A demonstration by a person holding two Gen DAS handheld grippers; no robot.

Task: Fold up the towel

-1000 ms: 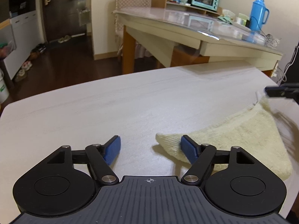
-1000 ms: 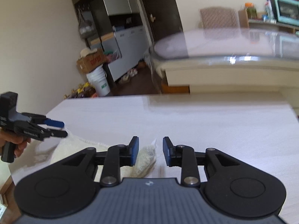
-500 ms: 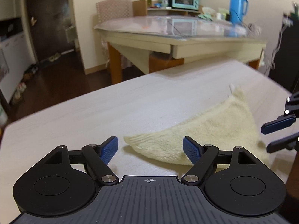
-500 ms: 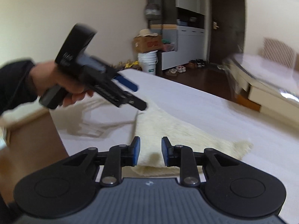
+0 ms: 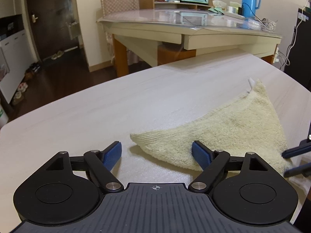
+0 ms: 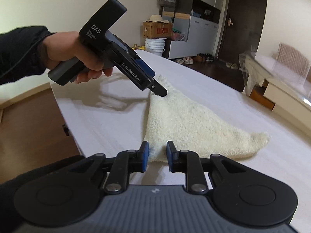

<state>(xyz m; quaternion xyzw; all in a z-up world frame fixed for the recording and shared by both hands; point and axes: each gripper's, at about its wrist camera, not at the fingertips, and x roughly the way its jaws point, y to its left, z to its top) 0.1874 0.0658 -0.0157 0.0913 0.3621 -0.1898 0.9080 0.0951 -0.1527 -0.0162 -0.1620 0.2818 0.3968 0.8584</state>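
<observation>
A: Left tool (image 5: 156, 153) status? I read its pads spread wide, low over the counter (image 5: 97, 120), one towel corner lying between them, nothing pinched.

B: Agreed. From my right wrist view the left tool (image 6: 161, 93) tips sit at the towel's far corner; a hand (image 6: 75, 58) in a dark sleeve holds its grip.

A: Right tool (image 6: 157, 155)?

B: Jaws narrow and closing. A towel corner lies between the blue pads; I cannot tell that they press it yet.

A: Towel (image 5: 233, 132) location?

B: Cream towel (image 6: 194, 124), folded into a triangle, flat on the white counter (image 6: 108, 128) near its edge.
</observation>
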